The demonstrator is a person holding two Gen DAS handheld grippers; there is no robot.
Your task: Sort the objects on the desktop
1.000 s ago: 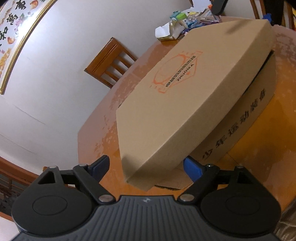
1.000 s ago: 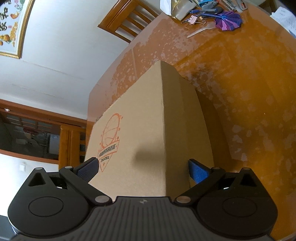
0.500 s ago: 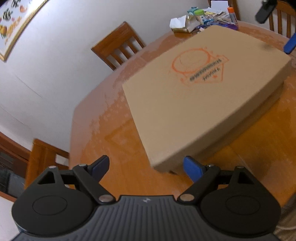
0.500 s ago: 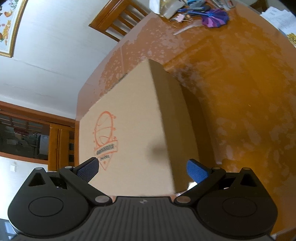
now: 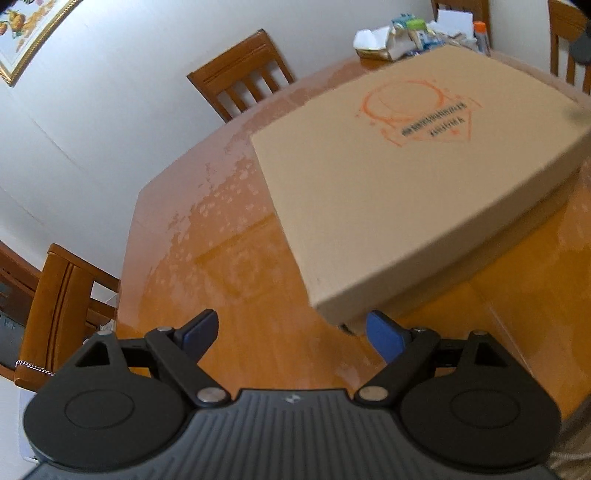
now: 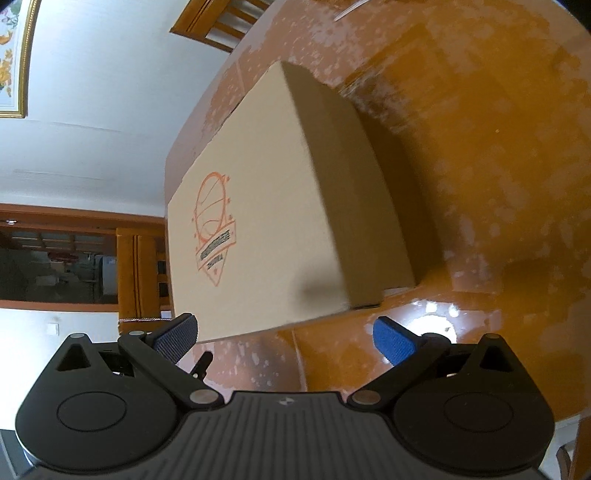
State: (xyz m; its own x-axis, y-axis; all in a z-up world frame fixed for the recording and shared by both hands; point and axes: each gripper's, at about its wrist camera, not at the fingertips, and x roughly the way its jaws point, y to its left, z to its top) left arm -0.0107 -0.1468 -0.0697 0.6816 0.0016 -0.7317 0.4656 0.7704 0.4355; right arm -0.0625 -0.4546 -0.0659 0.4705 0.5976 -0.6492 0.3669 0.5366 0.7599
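The cardboard box (image 5: 399, 192) ahead of the left gripper (image 5: 291, 332) is plain tan, with an orange ball-and-banner emblem (image 5: 417, 114) printed on its lid; dark lettering runs across the banner. Under it the table (image 5: 229, 258) is glossy orange-brown, mottled with pale worn patches on the far side. Both grippers are black with ribbed dark-grey bodies, and their finger pads (image 5: 382, 334) are blue. From the right gripper (image 6: 286, 338) the same box (image 6: 258, 206) looks pale beige with the orange emblem. Beyond the left gripper, the chairs (image 5: 240, 77) are reddish-brown wood against a white wall (image 5: 92, 110). A gold-framed picture (image 5: 33, 33) shows orange fruit.
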